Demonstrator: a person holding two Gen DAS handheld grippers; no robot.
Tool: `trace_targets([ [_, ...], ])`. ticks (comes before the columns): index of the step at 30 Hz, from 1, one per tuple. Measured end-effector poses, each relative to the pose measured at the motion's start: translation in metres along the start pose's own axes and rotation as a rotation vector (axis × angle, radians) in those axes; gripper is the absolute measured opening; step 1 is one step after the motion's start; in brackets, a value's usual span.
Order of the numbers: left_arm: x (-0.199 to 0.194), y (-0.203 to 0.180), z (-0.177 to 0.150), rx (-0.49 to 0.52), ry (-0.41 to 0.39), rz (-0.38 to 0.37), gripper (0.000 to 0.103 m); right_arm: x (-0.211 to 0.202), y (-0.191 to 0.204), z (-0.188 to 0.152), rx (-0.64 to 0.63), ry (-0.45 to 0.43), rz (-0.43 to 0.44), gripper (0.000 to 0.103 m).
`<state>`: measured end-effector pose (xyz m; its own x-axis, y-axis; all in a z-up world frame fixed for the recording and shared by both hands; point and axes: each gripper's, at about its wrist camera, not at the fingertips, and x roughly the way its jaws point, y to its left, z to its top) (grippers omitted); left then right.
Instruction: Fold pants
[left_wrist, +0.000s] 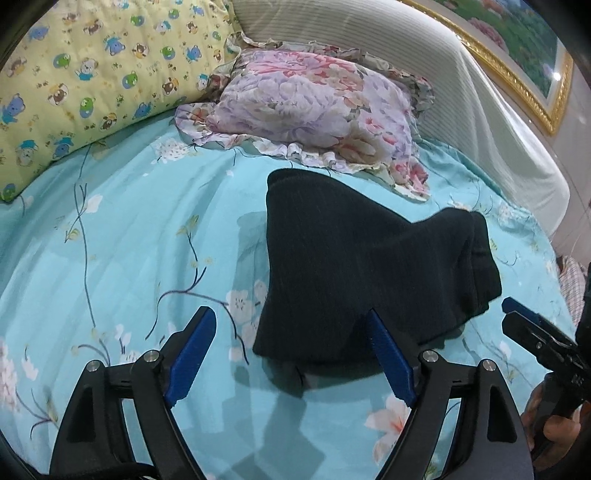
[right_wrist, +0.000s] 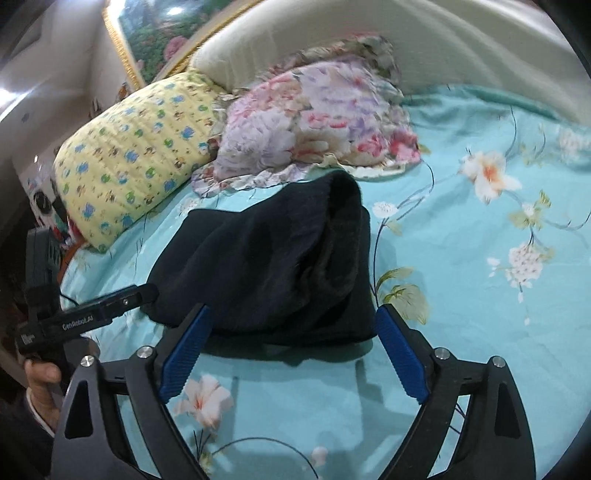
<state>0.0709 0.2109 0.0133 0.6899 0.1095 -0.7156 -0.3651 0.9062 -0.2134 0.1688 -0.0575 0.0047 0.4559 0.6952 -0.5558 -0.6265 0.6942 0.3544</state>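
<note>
Black pants lie folded in a thick bundle on the turquoise floral bedsheet. They also show in the right wrist view, with a rolled, fuzzy edge on the right side. My left gripper is open and empty, just in front of the bundle's near edge. My right gripper is open and empty, its blue fingertips at either side of the bundle's near edge. The right gripper shows at the right edge of the left wrist view. The left gripper shows at the left of the right wrist view.
A floral ruffled pillow lies just behind the pants. A yellow bear-print pillow is at the far left. A white padded headboard curves behind, with a gold-framed picture above it.
</note>
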Motion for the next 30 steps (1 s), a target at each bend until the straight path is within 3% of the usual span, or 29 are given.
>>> trace_targets([
  [6, -0.012, -0.010, -0.015, 0.041, -0.030, 0.089, 0.084, -0.003, 0.020, -0.011, -0.078, -0.005, -0.018, 0.093],
  [14, -0.016, -0.021, -0.036, 0.117, -0.029, 0.142, 0.087, -0.002, 0.033, -0.030, -0.134, -0.009, -0.082, 0.094],
  [24, -0.011, -0.028, -0.051, 0.143, -0.040, 0.138, 0.088, 0.001, 0.034, -0.040, -0.134, -0.067, -0.070, 0.095],
  [30, -0.004, -0.029, -0.053, 0.156, -0.021, 0.158, 0.088, 0.008, 0.039, -0.045, -0.157, -0.057, -0.074, 0.096],
])
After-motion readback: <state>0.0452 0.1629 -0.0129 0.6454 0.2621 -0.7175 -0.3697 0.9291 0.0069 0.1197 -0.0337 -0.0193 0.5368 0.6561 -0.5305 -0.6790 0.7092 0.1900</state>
